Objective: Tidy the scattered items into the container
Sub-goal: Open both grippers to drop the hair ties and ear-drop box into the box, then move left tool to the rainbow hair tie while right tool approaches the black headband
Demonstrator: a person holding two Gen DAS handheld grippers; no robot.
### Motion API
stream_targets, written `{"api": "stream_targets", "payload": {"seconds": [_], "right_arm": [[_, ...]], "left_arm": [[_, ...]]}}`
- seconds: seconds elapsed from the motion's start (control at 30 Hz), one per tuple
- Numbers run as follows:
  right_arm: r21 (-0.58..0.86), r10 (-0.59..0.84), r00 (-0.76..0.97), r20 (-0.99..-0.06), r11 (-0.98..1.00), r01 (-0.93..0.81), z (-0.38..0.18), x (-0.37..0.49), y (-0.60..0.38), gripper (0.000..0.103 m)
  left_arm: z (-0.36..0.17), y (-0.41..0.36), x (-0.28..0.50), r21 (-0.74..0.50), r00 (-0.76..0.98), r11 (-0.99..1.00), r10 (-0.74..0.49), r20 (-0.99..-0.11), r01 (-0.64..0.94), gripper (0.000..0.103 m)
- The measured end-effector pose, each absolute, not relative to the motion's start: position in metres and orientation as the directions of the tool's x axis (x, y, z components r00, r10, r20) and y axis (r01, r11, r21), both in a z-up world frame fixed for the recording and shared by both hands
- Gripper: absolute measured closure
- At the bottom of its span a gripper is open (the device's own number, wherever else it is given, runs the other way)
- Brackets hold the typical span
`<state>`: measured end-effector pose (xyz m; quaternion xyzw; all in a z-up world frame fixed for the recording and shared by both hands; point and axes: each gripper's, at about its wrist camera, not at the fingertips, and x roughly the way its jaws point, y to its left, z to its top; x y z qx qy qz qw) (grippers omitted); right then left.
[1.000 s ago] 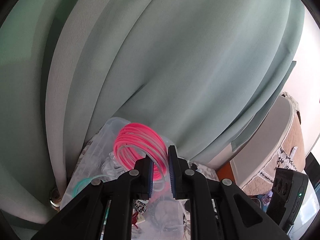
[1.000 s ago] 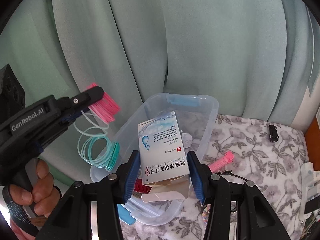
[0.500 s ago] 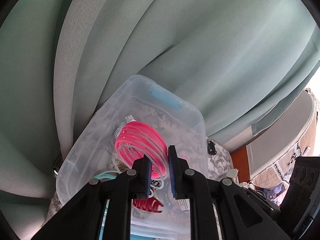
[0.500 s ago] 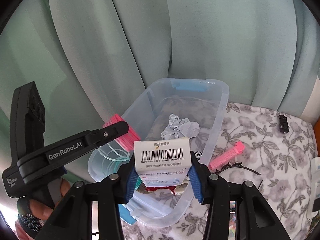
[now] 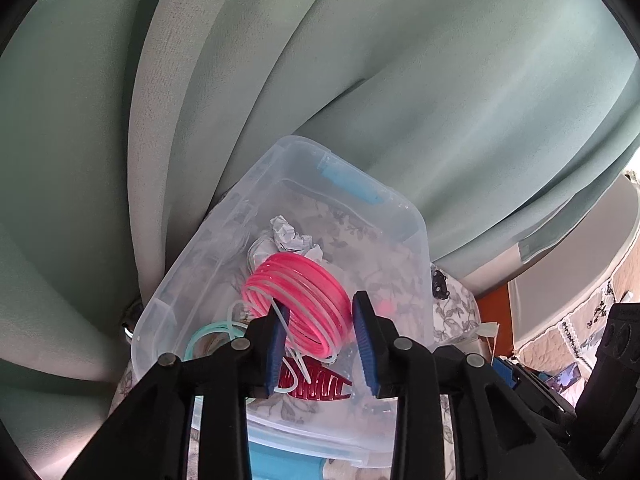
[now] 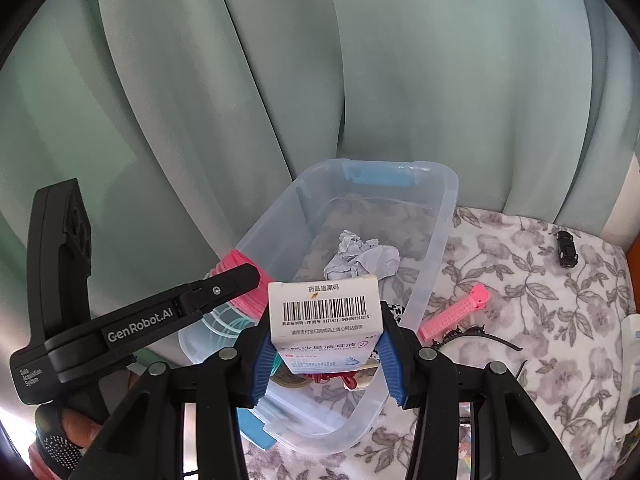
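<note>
A clear plastic bin (image 5: 416, 236) (image 6: 440, 240) with blue latches stands on the floral cloth by the curtain. My left gripper (image 5: 320, 348) is open over the bin's near end; the pink coil of bangles (image 5: 300, 300) lies between its spread fingers, with a teal coil (image 5: 208, 332) lower left. The coil's edge shows pink in the right wrist view (image 6: 240, 276). My right gripper (image 6: 324, 356) is shut on a white medicine box (image 6: 324, 320) with a barcode, held over the bin's near end. Crumpled paper (image 6: 360, 260) and a red hair claw (image 5: 316, 384) lie inside.
On the cloth right of the bin lie a pink hair roller (image 6: 456, 312), a black hairband (image 6: 472, 336) and a small black toy car (image 6: 567, 249). Green curtains (image 6: 360, 80) hang close behind the bin. A white object (image 6: 632, 344) sits at the right edge.
My left gripper has tilted down over the bin and its jaws have spread, freeing the pink coil. My right gripper has tipped the medicine box forward and moved it over the bin.
</note>
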<state>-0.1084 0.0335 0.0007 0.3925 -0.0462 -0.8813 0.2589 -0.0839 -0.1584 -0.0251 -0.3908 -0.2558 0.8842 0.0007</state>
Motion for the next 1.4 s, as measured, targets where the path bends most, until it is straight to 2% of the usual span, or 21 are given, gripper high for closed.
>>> {"api": "stream_targets", "payload": {"seconds": [0.1, 0.23, 0.37, 0.57, 0.97, 1.4], "right_arm": [[0.291, -0.482, -0.559, -0.675, -0.87, 0.399, 0.0, -0.109, 0.038, 0.052], [0.298, -0.485, -0.564, -0.668, -0.869, 0.394, 0.003, -0.104, 0.042, 0.039], [0.298, -0.483, -0.569, -0.665, -0.871, 0.392, 0.008, -0.1, 0.043, 0.038], [0.309, -0.47, -0.592, -0.655, -0.881, 0.359, 0.015, -0.091, 0.054, 0.038], [0.332, -0.467, -0.641, -0.609, -0.884, 0.328, 0.031, -0.071, 0.086, 0.038], [0.408, -0.399, -0.724, -0.563, -0.896, 0.177, 0.032, -0.055, 0.169, 0.038]], "left_arm": [[-0.024, -0.161, -0.082, -0.461, -0.69, -0.862, 0.203, -0.694, 0.209, 0.062], [-0.021, -0.159, -0.08, -0.46, -0.687, -0.863, 0.203, -0.697, 0.211, 0.056], [-0.016, -0.156, -0.077, -0.456, -0.689, -0.866, 0.203, -0.696, 0.205, 0.054], [-0.01, -0.15, -0.071, -0.434, -0.671, -0.877, 0.196, -0.715, 0.205, 0.046], [0.003, -0.129, -0.053, -0.388, -0.658, -0.901, 0.174, -0.733, 0.193, 0.045], [0.034, -0.055, -0.041, -0.335, -0.708, -0.942, 0.231, -0.668, 0.008, 0.045]]}}
